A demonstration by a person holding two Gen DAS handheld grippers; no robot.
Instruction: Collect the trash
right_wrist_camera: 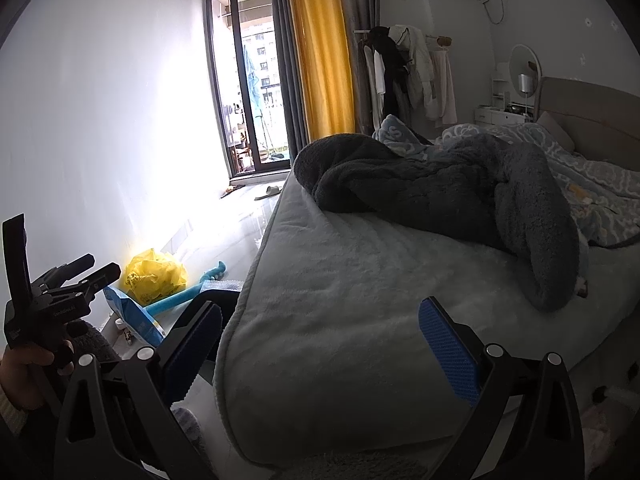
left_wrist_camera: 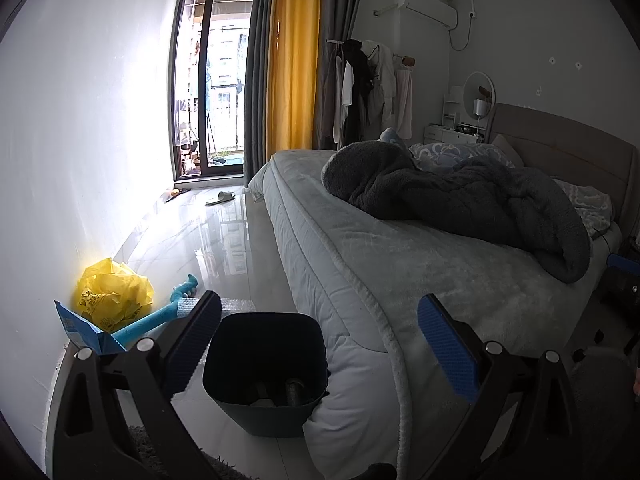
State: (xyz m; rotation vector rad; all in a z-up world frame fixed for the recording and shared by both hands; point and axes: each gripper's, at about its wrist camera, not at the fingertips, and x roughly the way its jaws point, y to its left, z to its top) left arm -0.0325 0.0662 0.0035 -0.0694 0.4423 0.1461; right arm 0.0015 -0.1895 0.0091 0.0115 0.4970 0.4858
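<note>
A dark bin (left_wrist_camera: 264, 372) stands on the floor against the bed's corner, with a few dark items inside. By the wall lie a crumpled yellow plastic bag (left_wrist_camera: 114, 294), a blue packet (left_wrist_camera: 82, 330), a blue foam tube (left_wrist_camera: 158, 318) and a piece of bubble wrap (left_wrist_camera: 236, 305). My left gripper (left_wrist_camera: 320, 344) hangs open above the bin, empty. My right gripper (right_wrist_camera: 322, 346) is open and empty over the bed's foot corner. The right wrist view also shows the yellow bag (right_wrist_camera: 156, 276), the blue packet (right_wrist_camera: 138, 316), the foam tube (right_wrist_camera: 188, 294) and a sliver of the bin (right_wrist_camera: 218, 300).
A bed (left_wrist_camera: 400, 272) with a grey blanket (left_wrist_camera: 460, 204) fills the right side. Glossy floor (left_wrist_camera: 208, 240) runs to a balcony door (left_wrist_camera: 212, 80), with a slipper (left_wrist_camera: 220, 198) near it. A hand holding the left gripper body (right_wrist_camera: 44, 304) shows at the left of the right wrist view.
</note>
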